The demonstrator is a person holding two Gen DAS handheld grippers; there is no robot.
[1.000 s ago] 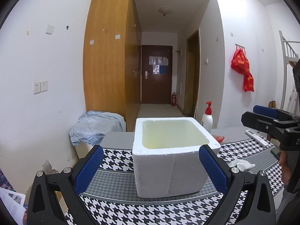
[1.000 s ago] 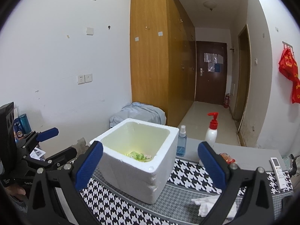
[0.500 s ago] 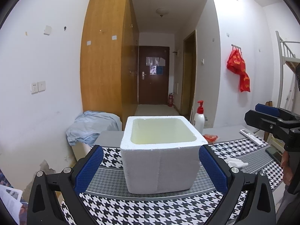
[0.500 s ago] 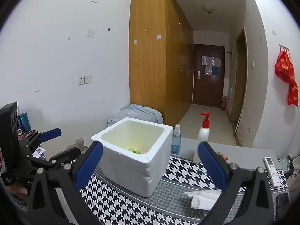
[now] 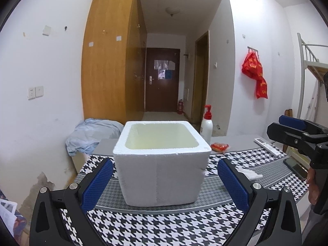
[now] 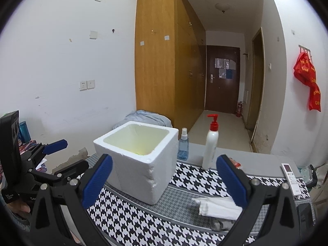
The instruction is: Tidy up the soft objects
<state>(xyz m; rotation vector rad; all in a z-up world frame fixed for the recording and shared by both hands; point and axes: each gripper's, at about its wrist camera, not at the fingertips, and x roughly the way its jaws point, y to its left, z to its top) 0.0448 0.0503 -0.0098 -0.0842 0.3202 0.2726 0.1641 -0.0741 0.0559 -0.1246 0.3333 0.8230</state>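
Broadly, the houndstooth table cloth point(image 6: 131, 215) carries the white foam box point(image 6: 143, 164), which stands open-topped as the landmark, with a trace of green just visible inside it. To the right of the box and nearer the camera lies the folded white cloth point(image 6: 217, 206), the next soft thing to collect. Both the left gripper point(image 5: 164, 186) and the right gripper point(image 6: 164, 181) are spread wide and empty; I judge the right one should drop over the cloth's thick middle, pinch through all layers, then lift clear of the box rim.

I'm in a small flat: ahead of my gripper, a wooden wardrobe point(image 5: 110, 61) lines a hallway to the entrance door point(image 5: 162, 82).
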